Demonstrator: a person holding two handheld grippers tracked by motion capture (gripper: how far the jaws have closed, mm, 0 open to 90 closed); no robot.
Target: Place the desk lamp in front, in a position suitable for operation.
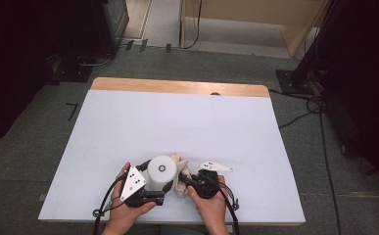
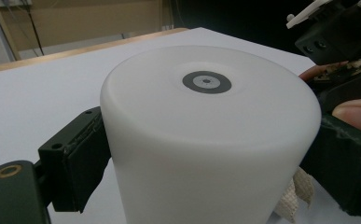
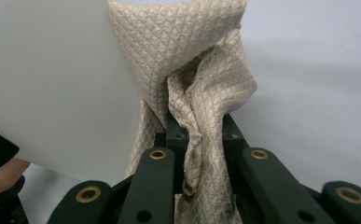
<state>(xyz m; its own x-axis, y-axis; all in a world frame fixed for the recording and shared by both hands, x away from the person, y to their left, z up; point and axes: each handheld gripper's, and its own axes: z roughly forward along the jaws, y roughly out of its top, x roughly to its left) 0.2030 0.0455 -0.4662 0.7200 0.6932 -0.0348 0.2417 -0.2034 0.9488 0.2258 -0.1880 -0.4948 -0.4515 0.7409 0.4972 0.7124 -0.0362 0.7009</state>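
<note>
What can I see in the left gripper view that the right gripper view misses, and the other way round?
Left gripper view alone: the white cylinder's flat top with its grey ring mark, its side clamped by the left gripper, and the table's wooden edge.
Right gripper view alone: the right gripper pinching the beige cloth, its diamond weave clear.
Both: cylinder, cloth, white tabletop.

A lab-like recording room: white-covered table (image 1: 128, 122), grey carpet floor (image 1: 45, 147), trailing cables (image 1: 319, 112), dark stands (image 1: 299, 73).
</note>
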